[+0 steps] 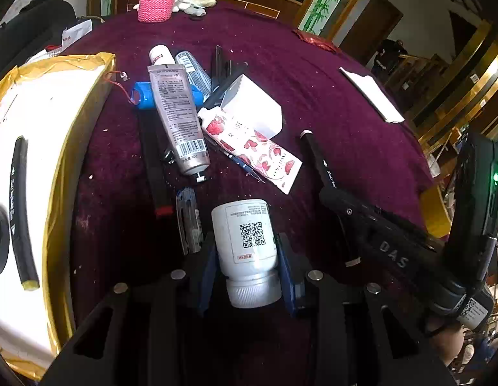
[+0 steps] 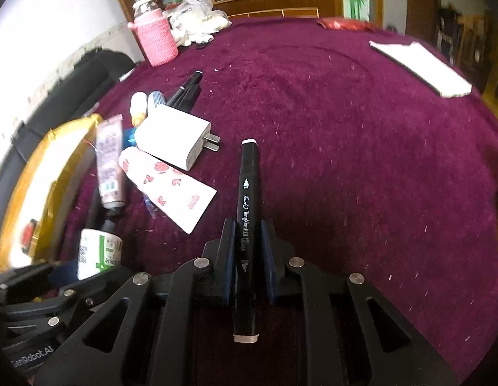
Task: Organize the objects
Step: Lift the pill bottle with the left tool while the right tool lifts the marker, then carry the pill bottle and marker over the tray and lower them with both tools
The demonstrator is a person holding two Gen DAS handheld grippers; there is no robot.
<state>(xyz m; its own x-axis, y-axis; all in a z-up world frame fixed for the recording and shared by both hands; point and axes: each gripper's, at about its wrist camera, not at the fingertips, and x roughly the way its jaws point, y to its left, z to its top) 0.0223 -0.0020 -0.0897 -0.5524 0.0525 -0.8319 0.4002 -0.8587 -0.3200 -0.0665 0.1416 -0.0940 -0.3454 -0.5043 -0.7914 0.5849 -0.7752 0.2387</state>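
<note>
**Both grippers loaded over the purple table**

Left wrist: left gripper jaws partly closed, clamped on white bottle. Bottle's long axis runs along the fingers, cap twd camera, base twd the pile w/ grey tube and rose tube. White box w/ yellow rim at left.

Right wrist: right gripper jaws narrow, pinching black marker mid-barrel. Marker's axis along the fingers, one end pointing away over the cloth, near charger.

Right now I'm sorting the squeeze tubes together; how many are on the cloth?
3, all in the pile: grey barcode tube, rose-print tube against it, blue-white tube behind. Others may be hidden underneath.
</note>
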